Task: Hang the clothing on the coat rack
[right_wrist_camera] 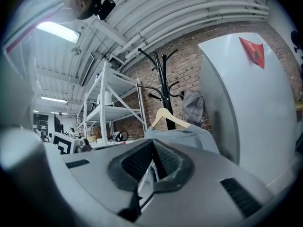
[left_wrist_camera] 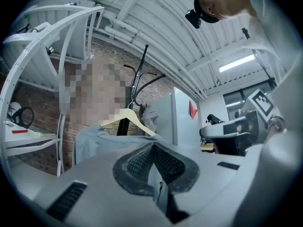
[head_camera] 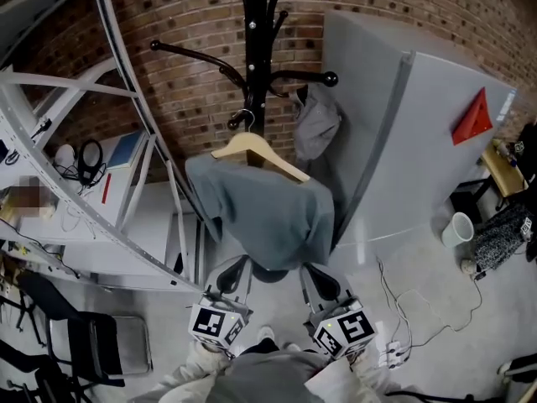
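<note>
Garment (head_camera: 268, 212), grey, hangs draped over a wooden hanger (head_camera: 256, 149) just in front of the rack (head_camera: 254, 23). The hanger's wire hook sits right at one of the rack's lower arms, but I cannot tell whether it is seated there. Another grey cloth (head_camera: 317, 124) hangs from an arm on the rack's right.

Both tongs are low in front of the rack, just under the garment's hem. The left gripper (head_camera: 233, 274) has its jaws pressed together, and so does the right gripper (head_camera: 320, 280). No fold of cloth shows clearly between either pair.

The hanging step looks nearly finished. Next, the hook's seat should be confirmed, and the tongs should ease down and back without dragging the hem, since a tug could unhook the hanger.
</note>
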`<action>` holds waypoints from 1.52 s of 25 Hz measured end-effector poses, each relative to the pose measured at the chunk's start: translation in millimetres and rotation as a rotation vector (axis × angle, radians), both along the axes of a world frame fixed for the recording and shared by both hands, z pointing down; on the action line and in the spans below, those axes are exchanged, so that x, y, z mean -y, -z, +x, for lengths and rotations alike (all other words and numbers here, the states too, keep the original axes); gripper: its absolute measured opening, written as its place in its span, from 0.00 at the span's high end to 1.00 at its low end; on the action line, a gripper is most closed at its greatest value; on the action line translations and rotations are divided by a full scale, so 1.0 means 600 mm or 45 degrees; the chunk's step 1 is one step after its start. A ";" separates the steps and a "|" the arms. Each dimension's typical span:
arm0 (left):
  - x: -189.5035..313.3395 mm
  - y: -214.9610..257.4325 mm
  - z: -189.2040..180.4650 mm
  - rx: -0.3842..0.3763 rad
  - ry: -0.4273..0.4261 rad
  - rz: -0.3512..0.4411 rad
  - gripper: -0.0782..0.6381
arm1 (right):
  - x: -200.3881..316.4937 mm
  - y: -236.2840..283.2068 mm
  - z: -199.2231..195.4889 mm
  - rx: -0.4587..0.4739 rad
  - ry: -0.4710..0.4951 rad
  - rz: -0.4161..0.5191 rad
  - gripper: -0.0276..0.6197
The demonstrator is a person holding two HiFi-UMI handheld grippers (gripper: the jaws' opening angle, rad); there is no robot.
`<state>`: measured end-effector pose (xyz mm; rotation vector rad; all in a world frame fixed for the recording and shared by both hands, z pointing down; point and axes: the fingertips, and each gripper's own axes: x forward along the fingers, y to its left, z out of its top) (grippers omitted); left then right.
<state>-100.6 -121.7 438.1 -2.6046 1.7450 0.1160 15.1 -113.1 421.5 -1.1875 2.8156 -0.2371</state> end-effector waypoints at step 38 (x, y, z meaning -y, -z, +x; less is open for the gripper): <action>-0.080 -0.010 0.022 0.010 0.004 -0.014 0.88 | -0.065 0.016 0.005 -0.010 0.032 0.032 0.92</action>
